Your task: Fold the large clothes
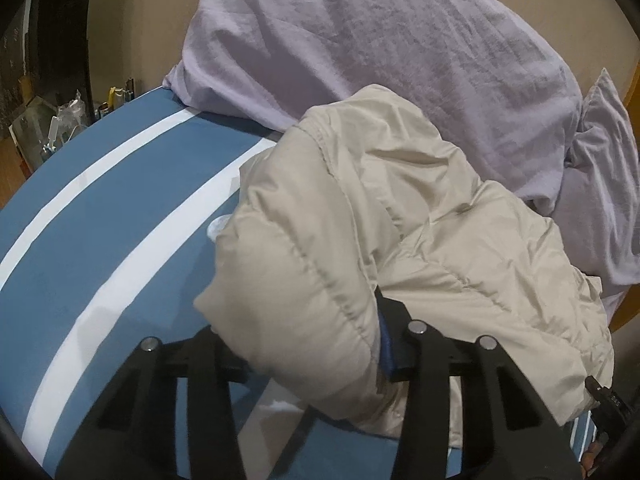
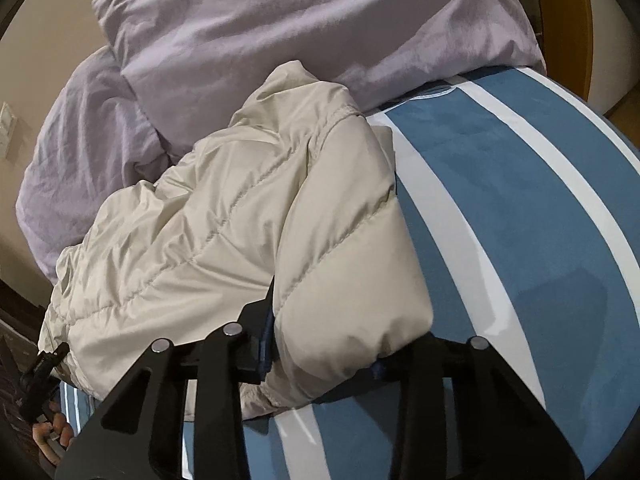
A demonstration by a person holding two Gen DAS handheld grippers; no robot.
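On the blue-and-white striped bed, we see a cream puffer jacket lying bunched, its far end against a lilac pillow. Our left tongs straddle a thick padded roll of the jacket: one finger sits on each side of it, well spread, with the quilted fabric filling the gap between them. From the right wrist view, our right tongs do the same on another padded fold of the jacket, fingers wide and the roll bulging between them toward the camera. The jacket's bulk lies beyond both tongs, toward the pillow, with striped bedding beside it.
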